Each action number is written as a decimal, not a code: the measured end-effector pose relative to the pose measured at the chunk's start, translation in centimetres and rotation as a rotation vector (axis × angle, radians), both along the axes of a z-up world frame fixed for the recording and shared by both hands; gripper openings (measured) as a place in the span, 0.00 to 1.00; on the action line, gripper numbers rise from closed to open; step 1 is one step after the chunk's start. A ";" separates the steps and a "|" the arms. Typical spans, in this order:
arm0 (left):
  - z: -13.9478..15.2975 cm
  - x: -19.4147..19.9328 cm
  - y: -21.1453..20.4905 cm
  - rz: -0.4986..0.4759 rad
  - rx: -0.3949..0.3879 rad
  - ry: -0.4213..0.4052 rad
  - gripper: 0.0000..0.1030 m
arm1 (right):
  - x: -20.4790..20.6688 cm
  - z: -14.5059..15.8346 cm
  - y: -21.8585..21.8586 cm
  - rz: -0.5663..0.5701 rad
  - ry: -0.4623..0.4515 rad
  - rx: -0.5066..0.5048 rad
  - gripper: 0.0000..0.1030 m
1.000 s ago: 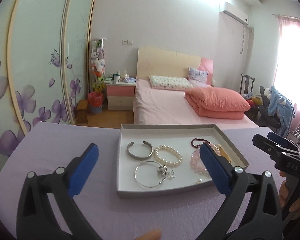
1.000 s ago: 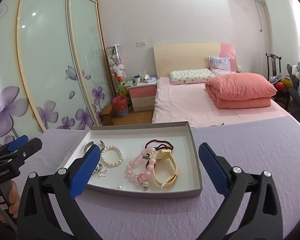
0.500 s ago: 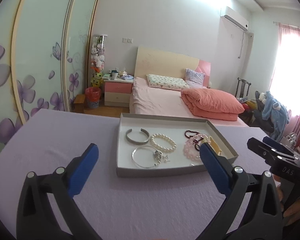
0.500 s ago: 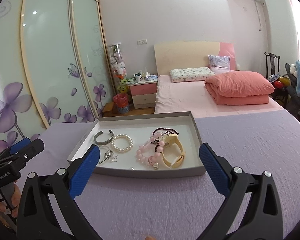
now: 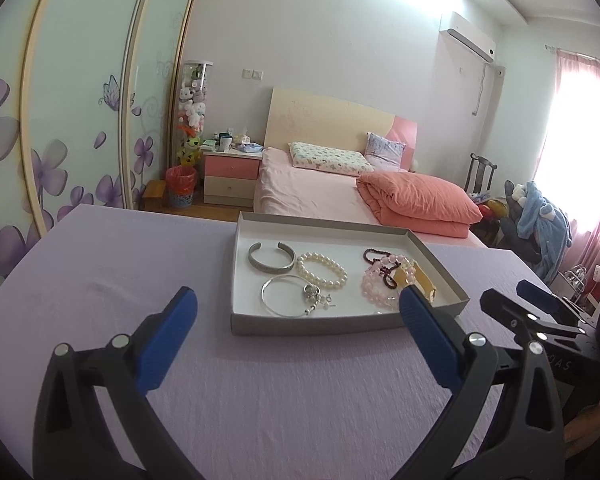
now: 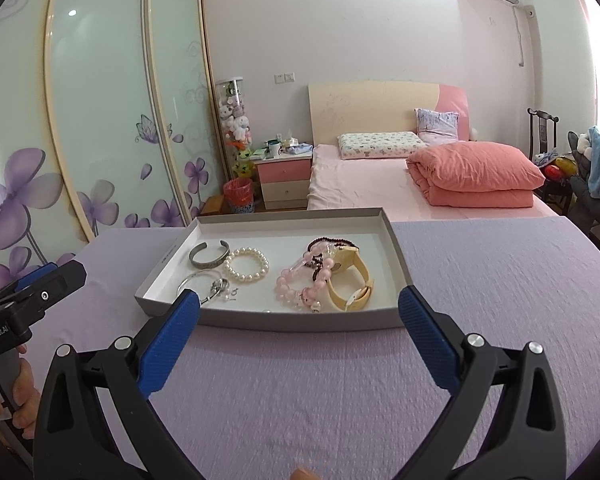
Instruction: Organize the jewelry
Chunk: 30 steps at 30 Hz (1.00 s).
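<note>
Both the left gripper (image 5: 296, 304) and right gripper (image 6: 298, 304) hang spread, empty, short of the tray (image 6: 300, 320) at twelve o'clock; the pink beads (image 6: 296, 286) overlap the cream watch (image 6: 350, 280) (clasps indistinct).

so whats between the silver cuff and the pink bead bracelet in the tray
The white pearl bracelet lies between the silver cuff and the pink bead bracelet on the tray floor. Both wrist views show this, the right wrist view most clearly.
</note>
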<state>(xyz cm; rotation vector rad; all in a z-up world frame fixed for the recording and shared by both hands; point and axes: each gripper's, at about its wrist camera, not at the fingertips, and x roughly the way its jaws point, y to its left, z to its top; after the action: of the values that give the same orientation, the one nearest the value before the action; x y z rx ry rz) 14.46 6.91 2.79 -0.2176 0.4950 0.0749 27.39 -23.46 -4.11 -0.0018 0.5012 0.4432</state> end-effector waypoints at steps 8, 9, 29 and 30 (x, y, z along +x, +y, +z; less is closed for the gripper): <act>-0.9 -0.3 -0.9 -0.032 0.012 0.021 0.98 | -0.3 -0.7 0.2 0.012 0.020 -0.015 0.98; -1.0 -0.4 -0.9 -0.033 0.016 0.021 0.98 | -0.3 -0.8 0.3 0.013 0.020 -0.016 0.98; -2.4 0.2 -1.1 -0.074 -0.026 0.054 0.98 | -0.2 -1.4 0.1 0.012 0.049 0.001 0.98; -2.4 0.2 -1.1 -0.075 -0.027 0.054 0.98 | -0.3 -1.4 0.1 0.012 0.048 0.001 0.98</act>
<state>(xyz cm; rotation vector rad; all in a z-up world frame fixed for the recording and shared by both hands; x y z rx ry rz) 14.70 5.82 0.40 -0.2240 0.5581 0.0014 27.13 -23.37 -5.52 0.0071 0.5482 0.4560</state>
